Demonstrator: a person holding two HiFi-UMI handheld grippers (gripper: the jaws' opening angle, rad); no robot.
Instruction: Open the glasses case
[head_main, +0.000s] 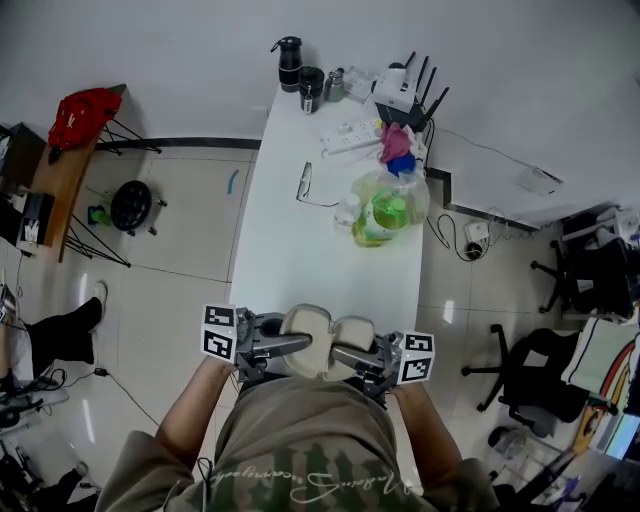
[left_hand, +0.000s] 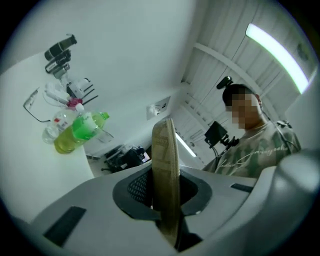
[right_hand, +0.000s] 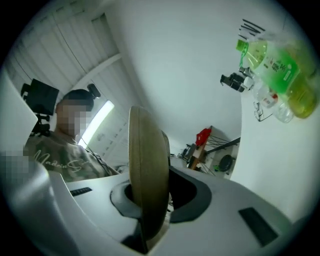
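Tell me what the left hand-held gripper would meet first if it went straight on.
The glasses case it already grips; right behind that, probably the right hand-held gripper, which faces it from the other side.

Glasses case (head_main: 318, 338) nearest, bottles (head_main: 384, 216) beyond on table (head_main: 300, 268)

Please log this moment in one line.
glasses case: looks open; left hand-held gripper: shut on it; right hand-held gripper: shut on it

- A green bottle (head_main: 385, 213) lies in a clear bag on the white counter (head_main: 300, 260), spectacles (head_main: 304, 182) nearby.
- A power strip (head_main: 350, 133), router (head_main: 405, 92) and black flask (head_main: 290, 63) stand at its far end.
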